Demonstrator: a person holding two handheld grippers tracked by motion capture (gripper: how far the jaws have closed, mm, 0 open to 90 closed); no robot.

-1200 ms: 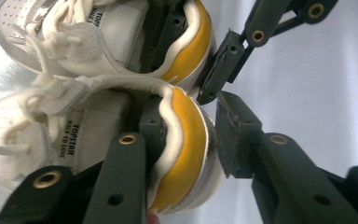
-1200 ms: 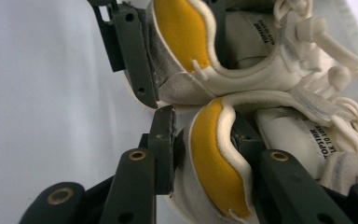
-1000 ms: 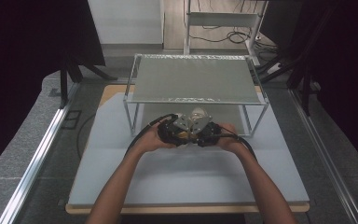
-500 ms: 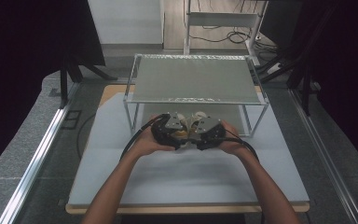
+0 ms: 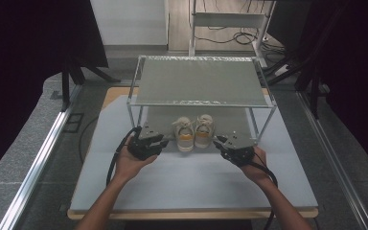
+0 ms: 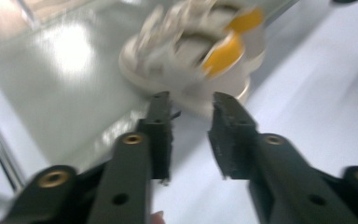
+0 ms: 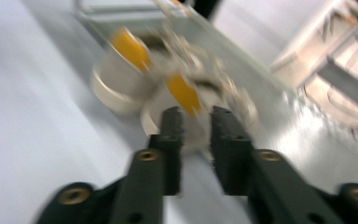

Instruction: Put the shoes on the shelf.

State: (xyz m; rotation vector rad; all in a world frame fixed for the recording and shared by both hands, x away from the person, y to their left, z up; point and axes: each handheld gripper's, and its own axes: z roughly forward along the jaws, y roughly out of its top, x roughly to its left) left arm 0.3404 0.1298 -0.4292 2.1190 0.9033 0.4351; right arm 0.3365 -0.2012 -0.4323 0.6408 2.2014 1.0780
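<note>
I see the big white tabletop board [image 5: 191, 182] first, and on it a metal-framed rack with a grey perforated shelf [image 5: 201, 87] on top. Under that shelf, on the rack's lower grey plate [image 5: 160, 117], stands a pair of small cream sneakers with orange heel tabs [image 5: 194, 133], side by side, heels toward me at the plate's front edge.

My two hands flank the pair — the left gripper [image 5: 164, 142] sits just to the left of the shoes, the right gripper [image 5: 219, 142] just to their right, both apart from them and low over the board.

In the left gripper view the black jaws have just been closing and stand at a narrow gap with nothing between them; the blurred sneakers [image 6: 196, 51] lie just beyond the tips. In the right gripper view the jaws have likewise just been closing to a narrow gap — empty, with the shoes [image 7: 168, 84] a little ahead of them.
</note>
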